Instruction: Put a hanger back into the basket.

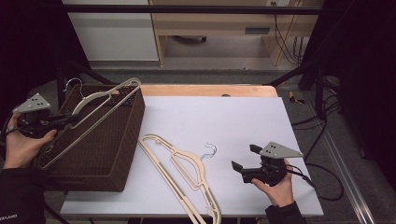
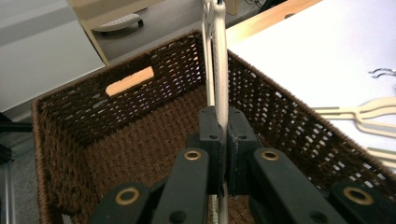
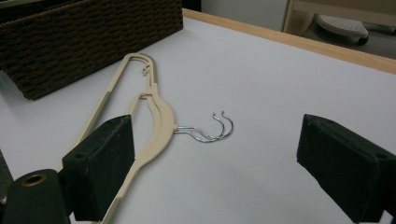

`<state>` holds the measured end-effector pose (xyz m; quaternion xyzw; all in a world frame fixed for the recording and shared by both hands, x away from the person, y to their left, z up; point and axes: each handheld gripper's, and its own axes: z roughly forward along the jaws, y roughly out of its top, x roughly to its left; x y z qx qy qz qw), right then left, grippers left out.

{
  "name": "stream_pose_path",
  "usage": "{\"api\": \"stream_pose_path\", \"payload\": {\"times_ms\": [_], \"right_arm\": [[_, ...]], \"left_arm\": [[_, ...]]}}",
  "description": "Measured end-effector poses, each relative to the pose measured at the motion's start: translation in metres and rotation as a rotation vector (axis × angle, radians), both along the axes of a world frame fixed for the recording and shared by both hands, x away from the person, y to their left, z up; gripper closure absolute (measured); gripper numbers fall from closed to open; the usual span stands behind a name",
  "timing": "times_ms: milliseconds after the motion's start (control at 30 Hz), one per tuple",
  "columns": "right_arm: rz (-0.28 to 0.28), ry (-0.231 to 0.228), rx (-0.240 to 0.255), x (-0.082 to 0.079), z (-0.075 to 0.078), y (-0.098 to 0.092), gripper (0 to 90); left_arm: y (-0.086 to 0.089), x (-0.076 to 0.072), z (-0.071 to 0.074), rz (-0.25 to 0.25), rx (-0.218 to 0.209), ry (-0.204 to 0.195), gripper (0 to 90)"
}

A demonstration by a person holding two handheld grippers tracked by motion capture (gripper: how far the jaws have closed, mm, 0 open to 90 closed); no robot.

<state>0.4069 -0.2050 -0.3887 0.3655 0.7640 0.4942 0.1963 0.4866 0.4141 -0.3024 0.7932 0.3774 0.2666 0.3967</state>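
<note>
The left gripper (image 2: 223,140) has its jaws clamped tight on the thin bar of a cream plastic hanger (image 1: 95,114), held over the brown wicker basket (image 2: 116,154). From the jaws the hanger runs straight ahead and up across the basket, its wire hook (image 1: 74,84) at the far left corner. The right gripper (image 3: 215,163) rests with jaws wide apart, gripping nothing; ahead of its left jaw, stacked cream hangers (image 3: 149,112) lie flat on the white table (image 1: 219,121), their hooks pointing toward the gap between the jaws.

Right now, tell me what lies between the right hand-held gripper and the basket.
Cream hangers lie flat on the white table, between right hand-held gripper and basket, per high view.
</note>
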Motion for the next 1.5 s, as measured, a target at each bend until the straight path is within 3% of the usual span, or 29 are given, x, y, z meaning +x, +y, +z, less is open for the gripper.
{"api": "stream_pose_path", "payload": {"times_ms": [167, 367, 533, 600, 667, 733, 933, 1300, 1500], "right_arm": [[-0.002, 0.000, -0.002, 0.001, -0.001, 0.001, 11.5], [0.001, 0.007, -0.003, 0.001, -0.002, 0.003, 11.5], [0.006, 0.011, -0.011, 0.002, -0.004, 0.004, 11.5], [0.007, 0.014, -0.009, 0.002, -0.005, 0.006, 11.5], [0.013, 0.016, -0.017, 0.002, -0.006, 0.006, 11.5], [0.016, 0.022, -0.017, 0.002, -0.007, 0.008, 11.5], [0.032, 0.043, -0.025, 0.004, -0.012, 0.014, 11.9], [0.039, 0.054, -0.009, 0.003, -0.010, 0.016, 12.2], [0.052, 0.055, -0.016, 0.001, -0.009, 0.022, 12.0]], "left_arm": [[0.011, 0.001, -0.008, 0.033, 0.006, 0.030, 86.6], [0.011, 0.006, -0.033, 0.048, 0.005, 0.090, 86.5], [0.006, 0.014, -0.055, 0.070, 0.052, 0.149, 86.0], [0.005, 0.016, -0.063, 0.088, 0.039, 0.164, 85.7], [0.005, 0.017, -0.067, 0.108, 0.053, 0.186, 85.2], [0.007, 0.018, -0.071, 0.144, 0.102, 0.202, 83.8], [0.011, 0.015, -0.071, 0.186, 0.077, 0.196, 79.6], [0.008, 0.002, -0.056, 0.239, 0.069, 0.114, 51.2], [0.001, -0.017, -0.048, 0.249, 0.002, 0.028, 38.5]]}}
